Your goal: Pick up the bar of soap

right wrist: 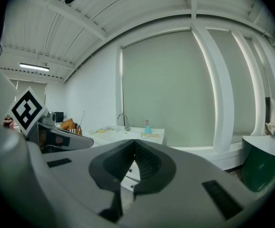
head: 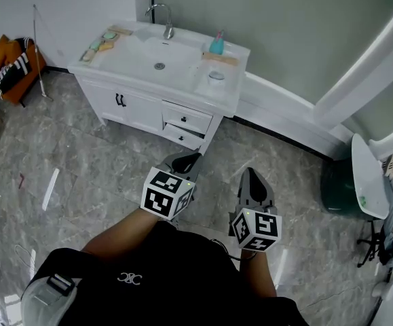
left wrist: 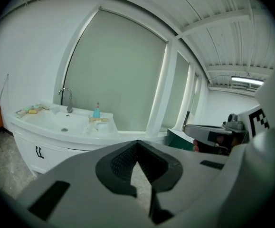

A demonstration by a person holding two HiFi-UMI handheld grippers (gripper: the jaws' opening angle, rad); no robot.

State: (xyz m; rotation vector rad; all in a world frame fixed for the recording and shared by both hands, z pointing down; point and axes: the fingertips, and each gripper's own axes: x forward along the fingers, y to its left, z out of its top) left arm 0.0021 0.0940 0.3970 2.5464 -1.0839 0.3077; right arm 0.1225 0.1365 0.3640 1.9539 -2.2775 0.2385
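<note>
Approach stage, nothing lifted yet. Soap not surely made out from here. My guess is one of the small pale pieces (head: 103, 44) on the counter's (head: 182, 80) left corner, far ahead of the fingers and to their left. A wooden tray (head: 221, 58) on the counter's right side is the other candidate. The whole pick remains: close the gap, spread the fingers, grasp, lift.

Left to right:

Orange bundle (head: 11, 63) by the wall, far left of both grippers, with a thin pole (head: 39, 49) leaning next to it. White strip (head: 50, 189) on the floor, left of the left fingers.

Counter is a white vanity, well ahead of the fingers. Tap (head: 163, 20) at the back, basin (head: 157, 58) in the middle, teal bottle (head: 216, 43) just beyond the tray, round white dish (head: 216, 77) nearer. Drawers (head: 186, 124) below are the part closest to the fingers.

Left gripper (head: 184, 161): fingers (left wrist: 120, 163) pressed together, nothing between them. Right gripper (head: 252, 176) is just beside it, fingers (right wrist: 151, 163) likewise pressed together and empty. Both point toward the vanity.

Right of the right fingers: dark green bin (head: 339, 185) with a white curved piece (head: 369, 175) against it; cannot tell what that is.

Floor (head: 81, 148) is grey veined tile. Grey blind (head: 284, 26) behind the counter.
</note>
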